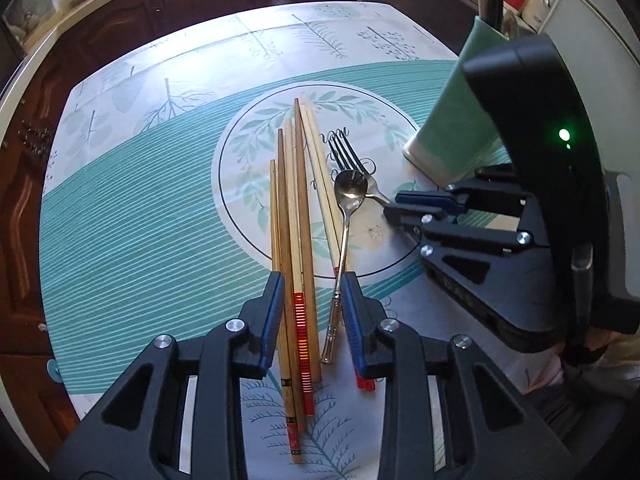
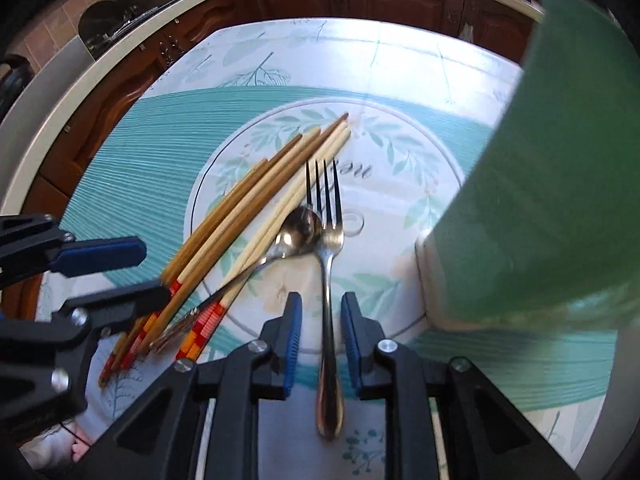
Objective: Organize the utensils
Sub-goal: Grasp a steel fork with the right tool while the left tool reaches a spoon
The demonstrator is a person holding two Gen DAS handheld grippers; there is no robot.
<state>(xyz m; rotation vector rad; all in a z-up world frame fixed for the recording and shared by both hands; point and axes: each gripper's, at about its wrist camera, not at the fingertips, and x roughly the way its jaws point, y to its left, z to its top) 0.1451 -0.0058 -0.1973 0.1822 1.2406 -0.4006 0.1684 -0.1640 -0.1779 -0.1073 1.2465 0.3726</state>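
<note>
Counter space under the patterned cloth is shared by everything here, and the largest thing on it, the green holder, stands toward the far right corner, just beside the cutlery. Being tall and narrow at its base, it could be tipped if it is knocked by the right hand-held gripper on lifting.

Chopsticks are gathered in a loose fan at the middle of the counter, their painted ends toward the near edge. The left hand-held gripper is held open around several of them and the spoon's handle, with nothing clamped. If it is closed there, an uneven bundle could be caught, and outer sticks could be splayed or dropped.

The fork lies between the open jaws of the right hand-held gripper, not yet pinched; its handle is smooth and could be swung or slipped if gripped off balance.

The spoon rests with its bowl over the fork's neck, so it is likely to be dragged or flipped when the fork is raised.
</note>
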